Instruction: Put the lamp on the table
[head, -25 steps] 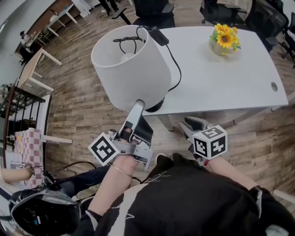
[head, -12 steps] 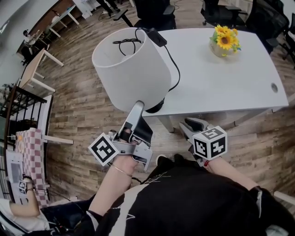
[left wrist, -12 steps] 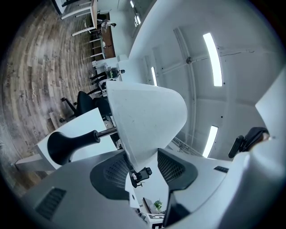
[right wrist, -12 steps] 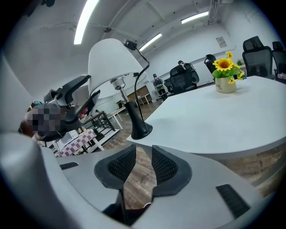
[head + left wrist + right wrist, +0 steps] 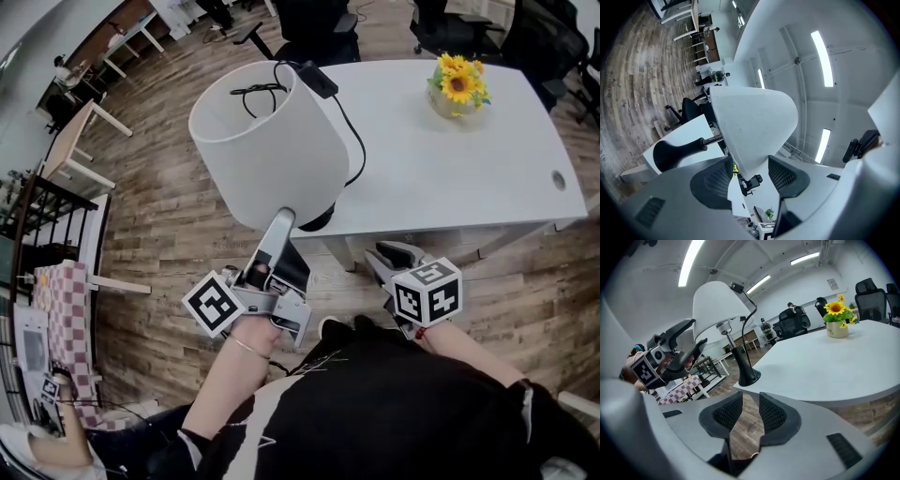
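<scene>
lamp (image 5: 272, 141) stands on the white desk (image 5: 450, 169), at its near left corner. black base (image 5: 314, 217) sits right by the desk edge & the white shade (image 5: 246, 178) hangs out past it over the wood floor (image 5: 169, 225). black cord (image 5: 352, 122) runs from the top of the shade down across the desk to the base.

left tongs (image 5: 281, 225) are up at the shade's lower rim. in left gripper view the rim is between the pads (image 5: 715, 176), w/ a gap showing on the right side. jaws have just been opening, so the shade isn't clamped.

right tongs (image 5: 389, 255) are held low in front of the desk, well apart from the lamp. jaws are narrow, w/ a small gap & only floor seen through it, nothing held.

sunflower pot (image 5: 457, 82) is at the far side of the desk, well apart from the lamp.
</scene>
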A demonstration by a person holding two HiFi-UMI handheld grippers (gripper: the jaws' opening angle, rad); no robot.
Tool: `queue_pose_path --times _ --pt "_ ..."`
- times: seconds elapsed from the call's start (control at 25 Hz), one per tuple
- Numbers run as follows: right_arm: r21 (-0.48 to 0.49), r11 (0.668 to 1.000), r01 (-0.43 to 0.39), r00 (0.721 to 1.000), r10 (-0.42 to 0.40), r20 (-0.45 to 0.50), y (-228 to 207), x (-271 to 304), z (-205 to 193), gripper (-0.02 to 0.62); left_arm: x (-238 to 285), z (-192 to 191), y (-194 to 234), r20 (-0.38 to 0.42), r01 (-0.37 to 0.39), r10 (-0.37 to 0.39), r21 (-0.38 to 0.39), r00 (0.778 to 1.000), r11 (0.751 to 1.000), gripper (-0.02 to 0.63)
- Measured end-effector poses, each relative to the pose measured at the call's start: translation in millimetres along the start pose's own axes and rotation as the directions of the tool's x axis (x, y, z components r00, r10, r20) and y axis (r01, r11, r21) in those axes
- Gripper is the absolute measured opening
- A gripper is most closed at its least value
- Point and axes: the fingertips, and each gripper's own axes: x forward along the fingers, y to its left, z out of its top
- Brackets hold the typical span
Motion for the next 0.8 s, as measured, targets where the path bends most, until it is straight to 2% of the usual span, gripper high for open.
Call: queue_pose_path --times 0.12,0.2,0.32,0.8 --pt "-0.002 1.0 -0.005 1.0 0.005 0.0 0 -1 0 0.121 -1 1 0 0.008 -0.005 0.005 0.002 1.0 1.0 0.24" --pt "-0.004 1.0 -0.007 1.0 0.007 -0.001 0 -2 1 0.121 -1 2 -1 0.015 -0.003 0.003 0.011 1.0 1.0 0.283" --pt "-0.003 1.0 -0.009 1.0 0.009 -0.002 -1 -3 0 0.119 -1 7 -3 0.034 -0.003 0.003 0.025 0.999 1.0 0.31" --pt "-0.027 1.0 0.001 1.0 -0.001 -0.011 1 -7 2 0.117 -14 21 3 0.109 -0.04 0.037 0.021 0.993 0.999 0.341"
